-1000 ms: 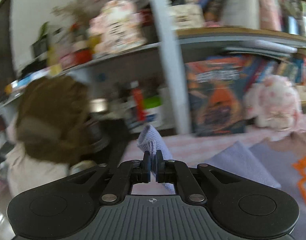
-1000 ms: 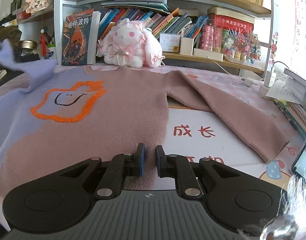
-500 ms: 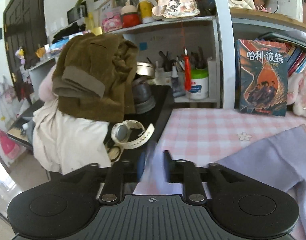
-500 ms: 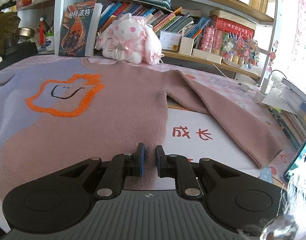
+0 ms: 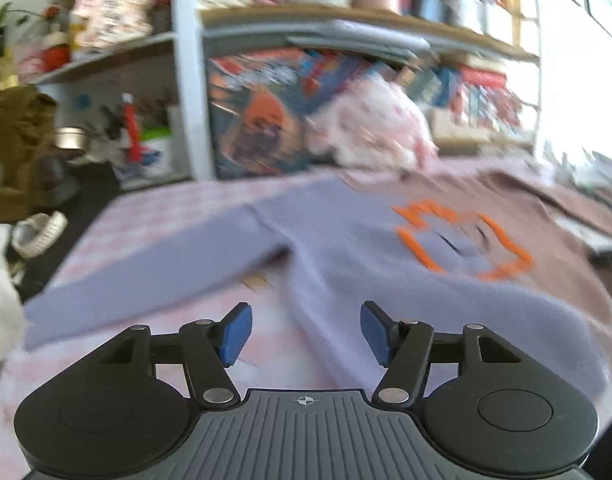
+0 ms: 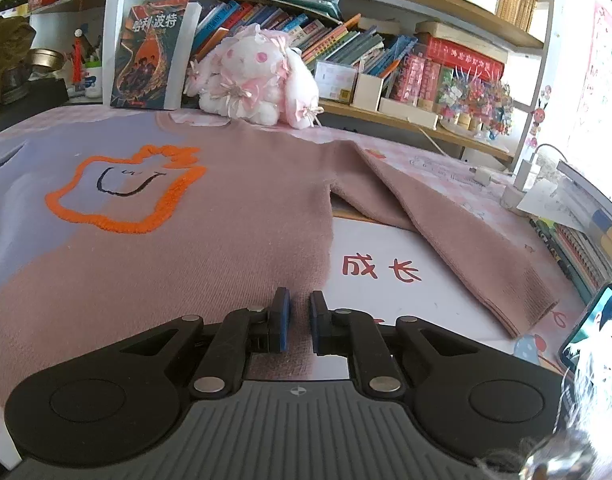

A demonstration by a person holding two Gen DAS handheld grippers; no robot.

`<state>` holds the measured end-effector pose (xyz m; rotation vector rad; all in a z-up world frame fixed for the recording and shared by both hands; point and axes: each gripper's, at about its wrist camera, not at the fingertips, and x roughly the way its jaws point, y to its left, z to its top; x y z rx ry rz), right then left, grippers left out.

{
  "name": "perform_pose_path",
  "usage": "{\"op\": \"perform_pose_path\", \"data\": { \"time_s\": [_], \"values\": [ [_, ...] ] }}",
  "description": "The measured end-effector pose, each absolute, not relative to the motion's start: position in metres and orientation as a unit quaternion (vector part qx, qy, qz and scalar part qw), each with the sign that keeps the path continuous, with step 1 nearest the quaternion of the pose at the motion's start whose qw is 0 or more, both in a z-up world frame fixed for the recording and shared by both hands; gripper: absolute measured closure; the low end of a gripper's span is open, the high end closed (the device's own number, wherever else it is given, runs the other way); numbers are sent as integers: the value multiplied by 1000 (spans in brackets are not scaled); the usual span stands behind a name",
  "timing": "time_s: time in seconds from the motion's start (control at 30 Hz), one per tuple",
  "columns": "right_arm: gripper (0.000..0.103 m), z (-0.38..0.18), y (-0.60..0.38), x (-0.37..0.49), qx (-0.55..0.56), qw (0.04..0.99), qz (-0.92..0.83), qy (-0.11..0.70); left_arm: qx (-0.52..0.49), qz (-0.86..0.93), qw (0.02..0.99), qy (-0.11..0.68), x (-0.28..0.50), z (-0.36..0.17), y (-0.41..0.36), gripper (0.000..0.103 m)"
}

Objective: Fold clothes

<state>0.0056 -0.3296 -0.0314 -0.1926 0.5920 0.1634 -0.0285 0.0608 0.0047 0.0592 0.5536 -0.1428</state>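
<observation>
The left wrist view is motion-blurred, so shelf items there cannot be read. One sweater [image 6: 234, 216], lilac and dusty pink with an orange outline, lies flat on the table [image 6: 438, 160]. At 3 o'clock a white sheet [image 6: 390, 264] reads "成长"; at 11 o'clock a book [image 6: 150, 52] reads "哈利·波特". The left gripper [image 5: 306, 334] gapes wide, empty. The right gripper [image 6: 297, 316] is nearly closed, a narrow gap showing, gripping nothing visible, over the hem.

Sweater [image 6: 234, 216] lilac and dusty pink, orange outline motif [image 6: 122, 192]; tablecloth [image 5: 154, 216] pink-white check; plush [image 6: 254, 80] white-pink
</observation>
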Motion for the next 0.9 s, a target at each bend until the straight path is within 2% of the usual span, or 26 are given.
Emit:
{"op": "perform_pose_path", "data": {
  "time_s": [0.13, 0.27, 0.33, 0.37, 0.43, 0.47, 0.5, 0.53, 0.63, 0.67, 0.9],
  "values": [
    [94, -23, -330, 6, -82, 948, 81, 295, 35, -81, 951, 296, -32, -8, 50, 42],
    [95, 7, -337, -11, -29, 960, 106, 257, 31, -62, 948, 311, -27, -14, 57, 42],
    [95, 17, -339, -17, -22, 959, 116, 256, 22, -67, 947, 314, -25, -15, 60, 45],
    [95, 16, -339, -17, -31, 956, 119, 266, 20, -71, 946, 315, -25, -16, 60, 50],
    [94, 12, -339, -17, -50, 950, 121, 283, 11, -87, 946, 313, -25, -17, 61, 81],
    [94, 7, -339, -15, -59, 948, 120, 290, 4, -95, 945, 311, -26, -18, 61, 86],
    [94, 3, -339, -13, -69, 945, 119, 298, 5, -100, 946, 309, -27, -18, 61, 95],
    [93, -1, -339, -11, -73, 943, 121, 302, 15, -98, 947, 307, -27, -18, 59, 98],
    [85, -1, -347, -7, -73, 947, 120, 290, 23, -96, 948, 303, -31, -17, 59, 98],
    [78, -1, -352, 0, -83, 947, 108, 290, 24, -95, 948, 302, -32, -17, 59, 98],
    [76, -5, -381, 55, -151, 942, 28, 299, 51, -87, 951, 292, -38, -19, 51, 98]
  ]
}}
